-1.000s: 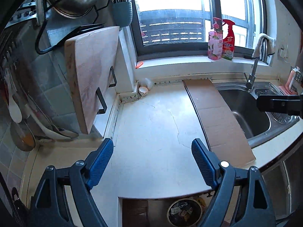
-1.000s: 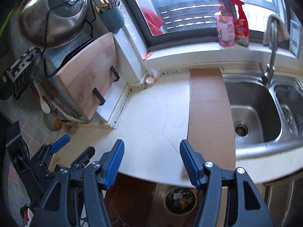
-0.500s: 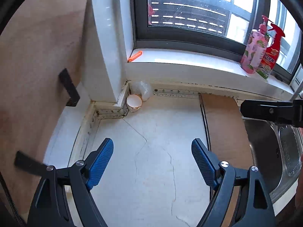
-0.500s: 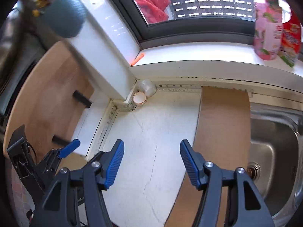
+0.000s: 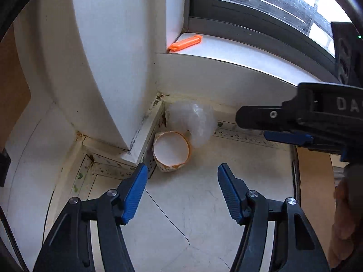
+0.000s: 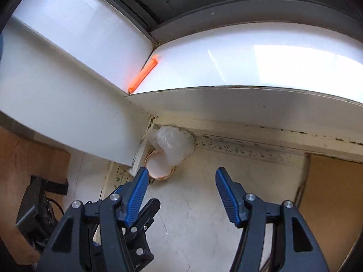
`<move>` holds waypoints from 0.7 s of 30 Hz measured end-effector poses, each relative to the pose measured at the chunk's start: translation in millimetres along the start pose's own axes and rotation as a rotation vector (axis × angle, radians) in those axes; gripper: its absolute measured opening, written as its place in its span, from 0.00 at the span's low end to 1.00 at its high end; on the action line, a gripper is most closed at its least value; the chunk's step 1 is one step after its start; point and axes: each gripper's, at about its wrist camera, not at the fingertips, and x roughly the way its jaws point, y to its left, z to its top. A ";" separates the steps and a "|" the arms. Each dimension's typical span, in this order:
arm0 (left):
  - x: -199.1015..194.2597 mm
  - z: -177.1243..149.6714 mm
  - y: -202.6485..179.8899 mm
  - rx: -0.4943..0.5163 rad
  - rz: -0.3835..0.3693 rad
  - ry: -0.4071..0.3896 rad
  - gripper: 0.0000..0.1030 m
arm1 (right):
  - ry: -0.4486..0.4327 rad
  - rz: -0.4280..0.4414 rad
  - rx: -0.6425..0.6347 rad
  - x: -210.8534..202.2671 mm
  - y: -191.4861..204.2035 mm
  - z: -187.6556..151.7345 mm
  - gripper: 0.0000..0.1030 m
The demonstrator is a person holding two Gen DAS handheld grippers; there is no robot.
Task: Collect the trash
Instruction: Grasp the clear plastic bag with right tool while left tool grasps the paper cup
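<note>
A small paper cup (image 5: 171, 150) lies on its side in the back corner of the white counter, mouth toward me. A crumpled clear plastic wrap (image 5: 192, 119) rests against it, behind and to the right. My left gripper (image 5: 181, 192) is open and empty, just in front of the cup. In the right wrist view the cup (image 6: 158, 166) and the plastic wrap (image 6: 172, 144) sit just beyond my open, empty right gripper (image 6: 181, 192), whose left fingertip is near the cup. The right gripper also shows from the side in the left wrist view (image 5: 292, 122).
A white wall pillar (image 5: 109, 68) stands left of the corner. An orange clip (image 5: 185, 43) lies on the windowsill (image 5: 238, 54) above. A brown board (image 5: 315, 192) lies on the counter at right. A wooden cutting board (image 6: 25, 158) leans at far left.
Both grippers have moved forward into the back corner, close to the cup and plastic wrap. Both stay open. The sink, bottles and bin have left the views.
</note>
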 end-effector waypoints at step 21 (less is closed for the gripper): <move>22.1 -2.8 11.0 -0.001 -0.042 -0.003 0.55 | 0.067 0.084 0.013 61.0 -1.1 -5.9 0.37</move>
